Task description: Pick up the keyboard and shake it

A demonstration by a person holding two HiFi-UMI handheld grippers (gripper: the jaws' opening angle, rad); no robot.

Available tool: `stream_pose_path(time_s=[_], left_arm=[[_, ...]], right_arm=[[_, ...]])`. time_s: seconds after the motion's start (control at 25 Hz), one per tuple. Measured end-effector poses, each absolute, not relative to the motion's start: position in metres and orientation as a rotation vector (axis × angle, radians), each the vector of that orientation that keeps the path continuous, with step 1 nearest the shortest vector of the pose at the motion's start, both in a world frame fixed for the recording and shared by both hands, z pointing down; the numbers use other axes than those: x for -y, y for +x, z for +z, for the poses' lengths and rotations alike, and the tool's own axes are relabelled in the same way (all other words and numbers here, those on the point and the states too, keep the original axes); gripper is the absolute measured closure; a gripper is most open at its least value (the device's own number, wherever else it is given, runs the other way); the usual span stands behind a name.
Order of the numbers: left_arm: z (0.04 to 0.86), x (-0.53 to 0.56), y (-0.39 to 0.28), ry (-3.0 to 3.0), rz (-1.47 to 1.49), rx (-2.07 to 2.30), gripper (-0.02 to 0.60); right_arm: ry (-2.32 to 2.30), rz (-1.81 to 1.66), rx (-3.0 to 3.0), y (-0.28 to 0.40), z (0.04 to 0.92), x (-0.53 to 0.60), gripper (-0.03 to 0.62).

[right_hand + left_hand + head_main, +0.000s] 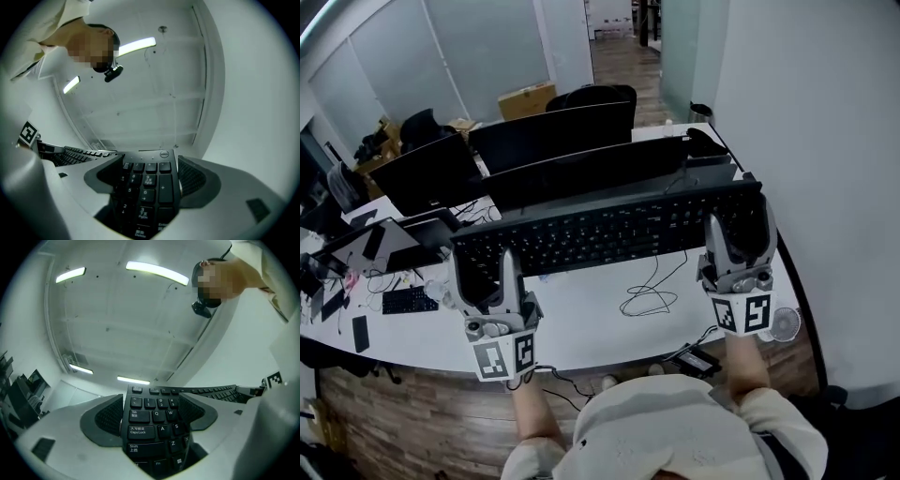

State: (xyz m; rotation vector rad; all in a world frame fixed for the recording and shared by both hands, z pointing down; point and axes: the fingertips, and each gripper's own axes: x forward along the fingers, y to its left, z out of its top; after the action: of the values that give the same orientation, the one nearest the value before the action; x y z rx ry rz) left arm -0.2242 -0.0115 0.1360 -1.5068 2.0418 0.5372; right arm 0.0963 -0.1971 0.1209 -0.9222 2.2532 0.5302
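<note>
- My left gripper (152, 417): jaws part-closed, clamped on the left end of the black Dell keyboard (609, 232). Ribbed pads (108, 417) press its two long edges around the Tab / Caps Lock / Shift columns.
- My right gripper (147, 180): same pinch on the opposite end. Its jaws squeeze the numpad block, with the Dell badge just past the tips.
- Both gripper views look up at the ceiling lights (154, 270), so the jaws point upward.
- The keyboard spans the gap between the two grippers, roughly level, key face towards me. It looks held up off the white desk (600, 333), in front of the dark monitors (553, 131).
- Its thin cable (649, 298) drops from the keyboard and lies looped on the desk below.
- A smaller second keyboard (408, 300) lies far left on the desk, well apart.
</note>
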Motion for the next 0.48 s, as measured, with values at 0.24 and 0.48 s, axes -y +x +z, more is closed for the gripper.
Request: stream_pose_path(time_s=[0.24, 0.48], left_arm=[[0.172, 0.039, -0.241, -1.617, 0.475, -2.205, 0.238], [0.216, 0.074, -0.254, -1.764, 0.354, -2.402, 0.238]], right_arm=[[-1.012, 0.412, -2.417, 0.078, 0.154, 0.226, 0.238], [-1.138, 0.254, -2.589, 0.066, 0.197, 0.259, 0.230]])
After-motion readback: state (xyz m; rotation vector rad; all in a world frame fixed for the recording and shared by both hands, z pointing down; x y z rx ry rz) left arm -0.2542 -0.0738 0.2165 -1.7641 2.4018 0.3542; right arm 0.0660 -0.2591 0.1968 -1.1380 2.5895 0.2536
